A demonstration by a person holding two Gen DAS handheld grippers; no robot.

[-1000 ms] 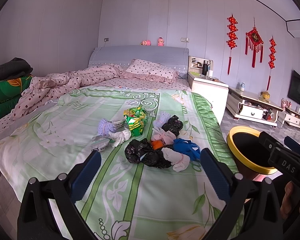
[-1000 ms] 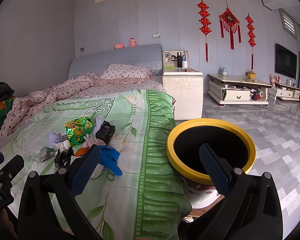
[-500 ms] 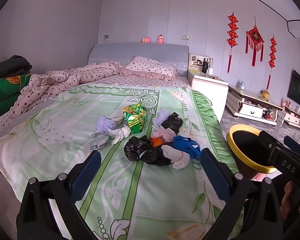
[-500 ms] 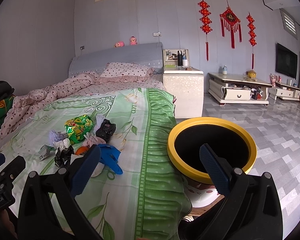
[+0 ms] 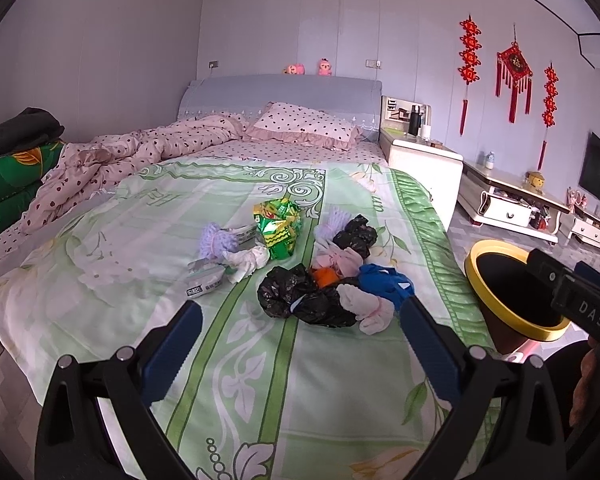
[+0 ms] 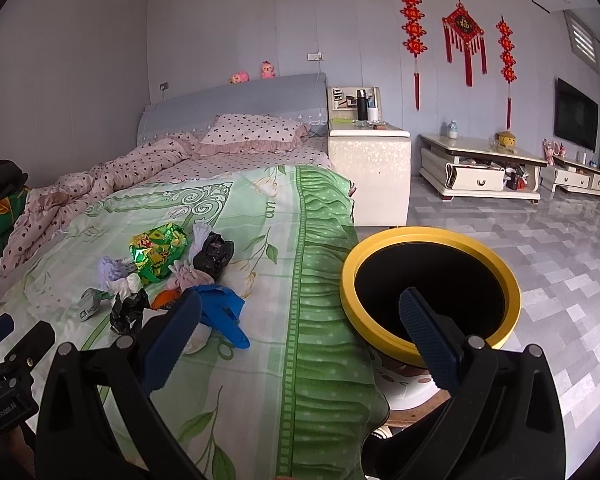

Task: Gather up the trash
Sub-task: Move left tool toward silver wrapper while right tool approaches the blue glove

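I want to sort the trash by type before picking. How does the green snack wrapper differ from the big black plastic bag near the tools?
The green snack wrapper is shiny, printed in green, yellow and red; the black plastic bag is plain and dark. The wrapper lies farther up the bed, toward the pillow; the bag lies nearest the left tool. The wrapper is puffed, the bag spread low. Both are crumpled and untouched.
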